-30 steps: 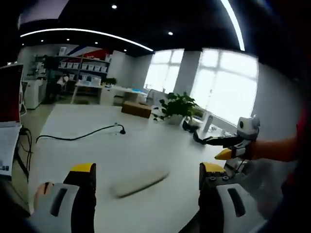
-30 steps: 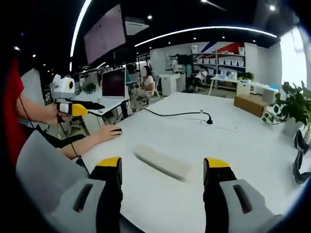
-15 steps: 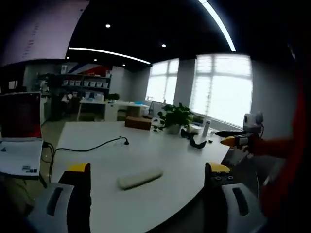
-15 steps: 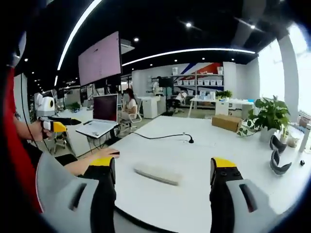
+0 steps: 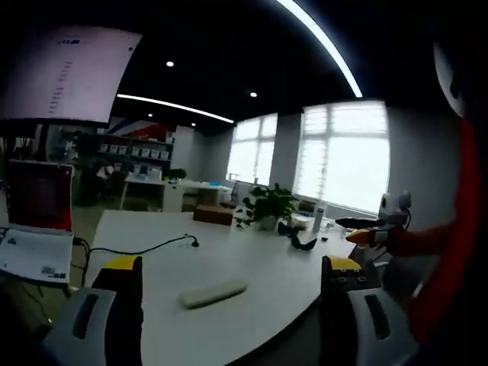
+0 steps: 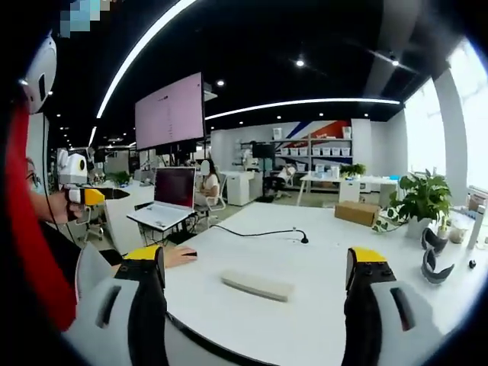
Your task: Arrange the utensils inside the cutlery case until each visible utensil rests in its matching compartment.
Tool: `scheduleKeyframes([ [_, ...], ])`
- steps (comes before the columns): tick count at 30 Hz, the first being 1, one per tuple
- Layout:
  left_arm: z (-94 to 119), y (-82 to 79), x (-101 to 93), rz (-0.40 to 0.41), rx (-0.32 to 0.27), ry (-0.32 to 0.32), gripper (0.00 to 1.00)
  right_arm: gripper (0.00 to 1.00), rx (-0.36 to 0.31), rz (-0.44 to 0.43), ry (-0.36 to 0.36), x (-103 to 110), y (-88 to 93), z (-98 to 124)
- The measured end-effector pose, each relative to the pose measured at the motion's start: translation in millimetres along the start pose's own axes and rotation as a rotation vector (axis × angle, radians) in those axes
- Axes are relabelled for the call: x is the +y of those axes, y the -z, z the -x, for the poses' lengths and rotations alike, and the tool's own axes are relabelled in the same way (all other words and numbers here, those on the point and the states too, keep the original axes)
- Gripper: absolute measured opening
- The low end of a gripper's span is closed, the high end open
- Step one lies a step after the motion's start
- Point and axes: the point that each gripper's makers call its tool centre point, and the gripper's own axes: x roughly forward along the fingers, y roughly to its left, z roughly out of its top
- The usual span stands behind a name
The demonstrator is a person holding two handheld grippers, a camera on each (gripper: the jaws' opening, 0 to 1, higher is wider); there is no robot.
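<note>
Both grippers are held above the near edge of a large white table (image 6: pixel 320 320), well apart from the work. The cutlery case (image 6: pixel 257 286), a long pale closed-looking bar, lies flat on the table surface; in the right gripper view it sits at about 6 o'clock from picture centre, between the two jaws in the picture but well beyond their tips, and in the left gripper view the same cutlery case (image 5: pixel 213 292) lies at about 7 o'clock. No utensils can be made out, and whether the case is open or shut is too small to tell. The right gripper (image 6: pixel 255 263) has its yellow-tipped jaws spread wide with nothing between them; the left gripper (image 5: pixel 229 265) likewise has its jaws spread wide and empty. In the left gripper view the right gripper appears at 3 o'clock, and in the right gripper view the left gripper appears at 9 o'clock. Other items on the table: a black cable (image 6: pixel 263 233) running toward the far side, a cardboard box (image 6: pixel 361 213), a potted plant (image 6: pixel 421 200) and a laptop (image 6: pixel 168 202) on an adjoining desk. A person's hand (image 6: pixel 180 255) rests on the table edge at 8 o'clock. Task progress is judged as not started: the case is untouched, and approach, opening and sorting of every utensil remain.
</note>
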Motion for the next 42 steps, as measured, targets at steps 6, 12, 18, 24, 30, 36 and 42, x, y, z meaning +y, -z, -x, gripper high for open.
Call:
scheduleKeyframes([
  [6,5,4.8,-1.6,-0.041,-0.012,-0.024,0.99,0.77,0.039,0.081,-0.067,9,14.8,-8],
  [12,8,12.8,1.1,0.049,0.024,-0.108,0.98,0.79,0.064,0.091,-0.111,9,15.3,-13],
  [18,1,16.9,-4.3,0.092,0.042,-0.129,1.0,0.78,0.098,0.124,-0.134,6,27.9,-8],
  [24,-3,13.4,-10.1,0.058,0.055,-0.144,1.0,0.77,0.108,0.134,-0.127,-4,32.6,-2],
  [30,-4,9.6,-13.3,0.09,0.039,-0.137,0.99,0.74,0.115,0.126,-0.119,-10,39.2,-3],
  [36,-4,14.1,-9.8,0.03,0.087,-0.17,0.93,0.71,0.14,0.135,-0.135,-4,48.1,-5],
  [42,-4,11.3,-10.2,0.045,0.077,-0.158,0.95,0.7,0.142,0.141,-0.141,0,50.7,-8],
])
